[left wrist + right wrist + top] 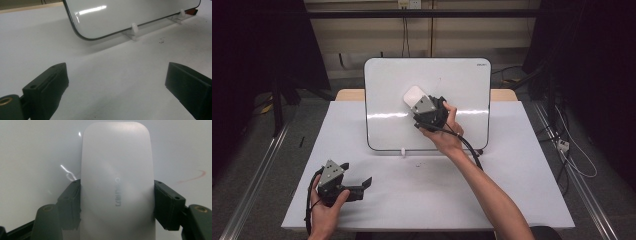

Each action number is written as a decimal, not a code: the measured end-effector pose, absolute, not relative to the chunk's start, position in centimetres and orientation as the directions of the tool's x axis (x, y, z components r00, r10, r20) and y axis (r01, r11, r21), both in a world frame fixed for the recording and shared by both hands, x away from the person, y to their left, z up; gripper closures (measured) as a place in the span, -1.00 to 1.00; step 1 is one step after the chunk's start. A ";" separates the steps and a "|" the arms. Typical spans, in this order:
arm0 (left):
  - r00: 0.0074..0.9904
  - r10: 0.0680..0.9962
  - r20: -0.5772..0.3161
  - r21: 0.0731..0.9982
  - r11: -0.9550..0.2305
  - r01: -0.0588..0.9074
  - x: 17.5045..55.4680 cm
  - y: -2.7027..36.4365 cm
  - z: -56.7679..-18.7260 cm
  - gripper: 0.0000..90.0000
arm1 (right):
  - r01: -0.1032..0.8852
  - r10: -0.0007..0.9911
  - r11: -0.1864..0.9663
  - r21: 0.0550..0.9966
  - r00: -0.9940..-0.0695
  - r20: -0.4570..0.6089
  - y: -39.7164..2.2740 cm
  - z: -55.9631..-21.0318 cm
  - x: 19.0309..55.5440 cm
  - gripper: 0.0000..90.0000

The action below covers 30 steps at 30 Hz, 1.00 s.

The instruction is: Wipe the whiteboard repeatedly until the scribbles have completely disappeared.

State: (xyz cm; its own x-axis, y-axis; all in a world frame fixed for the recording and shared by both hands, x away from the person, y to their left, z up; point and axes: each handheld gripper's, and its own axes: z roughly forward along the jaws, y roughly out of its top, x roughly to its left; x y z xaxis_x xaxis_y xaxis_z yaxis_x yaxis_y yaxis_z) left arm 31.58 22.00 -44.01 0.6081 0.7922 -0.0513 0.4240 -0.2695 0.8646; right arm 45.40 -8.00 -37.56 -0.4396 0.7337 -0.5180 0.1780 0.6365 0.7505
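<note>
The right gripper (418,100) is up against the whiteboard (387,85), which stands propped and tilted back on the far half of the white table (522,190); its two black jaws are pinched on the long sides of a white eraser (414,95), a rounded oblong block with a faint grey word printed along it. In the right gripper view the eraser (116,177) rises between the jaws with the pads pressed to its flanks, and the board's glossy face lies right behind it; the eraser seems to lie against the board, though the blur there leaves the contact unsure. A thin reddish stroke (192,178) shows on the board to the right of the eraser in that view. From the high view the eraser sits near the middle of the board, a little above the bright band of glare. The left gripper (357,177) rests low at the near left part of the table, well apart from the board, held in the person's left hand (324,212), its jaws spread wide with bare tabletop between them. The left gripper view looks past those open jaws to the board's lower rounded corner and its small white feet (134,28) standing on the table
</note>
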 end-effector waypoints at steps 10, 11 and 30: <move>0.607 0.793 -0.049 0.866 -0.268 0.422 31.5 22.2 -44.0 -0.90 | 0.187 0.732 0.634 0.750 -0.458 -0.505 -8.0 -37.1 45.9 -0.30; 0.604 0.795 -0.054 0.868 -0.262 0.422 31.5 22.2 -43.9 -0.90 | 0.190 0.737 0.630 0.753 -0.454 -0.502 -8.1 -37.0 46.0 -0.30; 0.596 0.802 -0.050 0.871 -0.257 0.419 31.3 22.5 -43.8 -0.90 | 0.302 0.891 0.439 0.846 -0.269 -0.366 -16.6 -33.3 48.3 -0.30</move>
